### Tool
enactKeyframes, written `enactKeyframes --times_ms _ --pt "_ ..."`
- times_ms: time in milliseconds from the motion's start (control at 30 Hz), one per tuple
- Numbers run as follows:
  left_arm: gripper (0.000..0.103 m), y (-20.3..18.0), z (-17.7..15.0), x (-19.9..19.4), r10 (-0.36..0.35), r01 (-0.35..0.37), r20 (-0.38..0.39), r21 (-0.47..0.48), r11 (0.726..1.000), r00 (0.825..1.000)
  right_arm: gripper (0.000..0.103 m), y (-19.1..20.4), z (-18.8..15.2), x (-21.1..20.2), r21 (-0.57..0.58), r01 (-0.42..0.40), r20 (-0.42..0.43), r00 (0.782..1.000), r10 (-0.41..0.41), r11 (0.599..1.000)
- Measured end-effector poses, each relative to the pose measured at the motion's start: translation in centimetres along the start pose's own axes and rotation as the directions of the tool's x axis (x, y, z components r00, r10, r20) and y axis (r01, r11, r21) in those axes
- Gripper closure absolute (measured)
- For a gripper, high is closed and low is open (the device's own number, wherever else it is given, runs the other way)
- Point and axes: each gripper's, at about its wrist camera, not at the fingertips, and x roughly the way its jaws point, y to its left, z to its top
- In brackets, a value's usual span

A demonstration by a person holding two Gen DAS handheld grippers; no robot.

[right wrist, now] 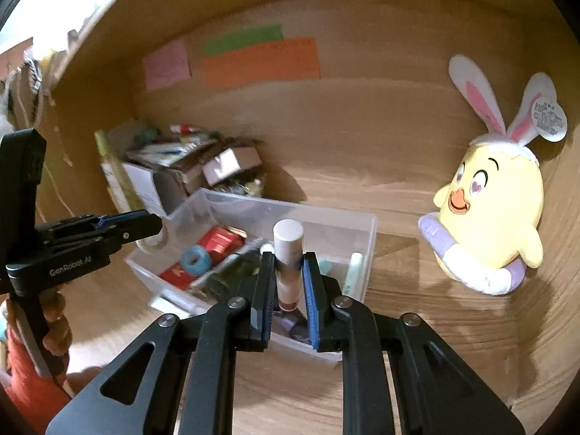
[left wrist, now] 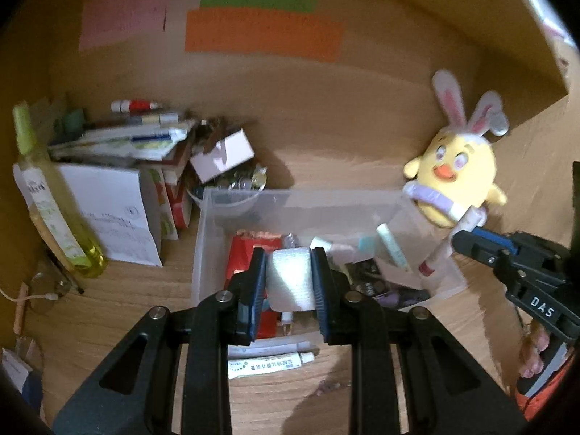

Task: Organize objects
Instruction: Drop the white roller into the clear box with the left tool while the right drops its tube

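My left gripper (left wrist: 289, 259) is shut on a white tape roll (left wrist: 290, 279), held over the near left part of a clear plastic bin (left wrist: 304, 199). My right gripper (right wrist: 288, 259) is shut on a white-capped tube with a red-brown base (right wrist: 288, 253), held upright over the bin's (right wrist: 366, 224) near side. In the left wrist view the right gripper (left wrist: 457, 241) comes in from the right with the tube (left wrist: 446, 243). The bin holds a red packet (left wrist: 250, 250), a blue tape ring (right wrist: 195, 261), a pale green tube (right wrist: 353, 272) and other small items.
A yellow chick plush with bunny ears (right wrist: 489, 214) stands right of the bin. A white box piled with papers (left wrist: 116, 195), a green bottle (left wrist: 54, 210) and a bowl of small items (left wrist: 235, 185) crowd the left. A white ointment tube (left wrist: 268, 362) lies on the wooden desk before the bin.
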Motion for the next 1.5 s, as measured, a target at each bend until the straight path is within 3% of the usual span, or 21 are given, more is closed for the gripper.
enactKeyframes --times_ms 267,367,467,533,733,867,1000,1200,1367,1500 --pt "0.078 0.4 -0.8 2.8 -0.013 0.012 -0.064 -0.025 1.0 0.998 0.089 0.7 -0.9 3.3 -0.061 0.065 -0.081 0.994 -0.07 0.996" --pt "0.069 0.3 -0.7 2.7 -0.031 0.029 -0.067 -0.026 0.999 0.997 0.088 1.5 -0.9 4.2 -0.074 0.049 -0.105 0.993 -0.057 0.996" --pt "0.058 0.2 -0.7 1.8 -0.029 0.028 -0.04 -0.016 0.999 0.999 0.073 2.1 -0.9 4.7 -0.079 -0.006 -0.131 0.991 -0.005 0.997" --pt "0.058 0.2 -0.7 0.9 -0.026 0.026 -0.021 -0.004 1.0 0.999 0.065 2.6 -0.9 4.6 -0.09 -0.004 -0.119 0.993 -0.007 0.996" --pt "0.057 0.3 -0.8 -1.6 -0.017 0.016 0.016 0.017 1.0 1.0 0.064 3.0 -1.0 3.8 -0.093 -0.01 -0.102 0.995 0.0 0.996" --pt "0.046 0.8 -1.4 -3.4 0.008 -0.01 0.044 0.031 0.999 0.999 0.063 2.9 -1.0 2.8 -0.067 -0.033 -0.1 0.995 0.026 0.997" --pt "0.043 1.4 -2.5 -4.6 0.026 -0.028 0.043 0.053 0.998 0.999 0.059 3.1 -1.4 1.5 -0.061 -0.053 -0.089 0.995 0.048 0.997" --pt "0.042 2.1 -4.9 -3.0 0.019 -0.016 -0.057 0.046 0.999 0.998 0.058 4.1 -3.3 0.3 -0.075 -0.089 -0.108 0.991 0.081 0.993" --pt "0.042 2.1 -6.7 0.3 0.0 0.005 -0.174 0.025 1.0 0.985 0.057 5.2 -5.6 0.9 -0.092 -0.128 -0.174 0.978 0.111 0.987" --pt "0.024 1.7 -7.6 2.4 -0.016 0.018 -0.227 0.009 1.0 0.974 0.057 6.3 -7.8 1.9 -0.113 -0.16 -0.251 0.96 0.128 0.981"
